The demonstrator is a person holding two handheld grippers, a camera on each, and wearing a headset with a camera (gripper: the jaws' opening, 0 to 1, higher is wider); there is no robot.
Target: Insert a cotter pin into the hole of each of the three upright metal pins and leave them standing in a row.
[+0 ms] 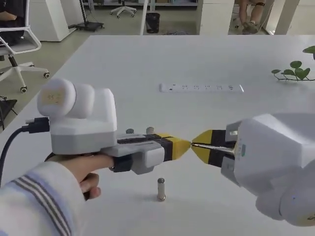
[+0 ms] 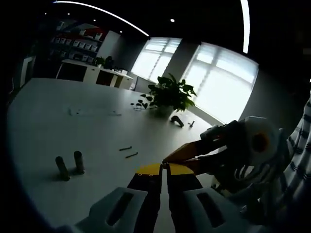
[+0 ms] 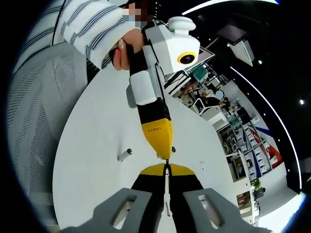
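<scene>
My right gripper (image 1: 198, 146) is shut on a thin cotter pin (image 1: 216, 145), which lies lengthwise between its jaws (image 3: 166, 167). My left gripper (image 1: 186, 146) is shut and points tip to tip at the right one, touching the cotter pin's free end; I cannot tell whether it grips it. One metal pin (image 1: 161, 189) stands upright on the white table just below the two tips. Two more upright metal pins (image 2: 61, 168) (image 2: 78, 162) stand side by side behind the left gripper. Two loose cotter pins (image 2: 126, 148) (image 2: 131, 155) lie on the table further off.
A white power strip (image 1: 201, 88) lies across the middle of the table (image 1: 147, 64). A green plant sprig (image 1: 294, 73) sits at the right edge, and a potted plant (image 2: 170, 94) stands at the far end. Office chairs stand beyond the left edge.
</scene>
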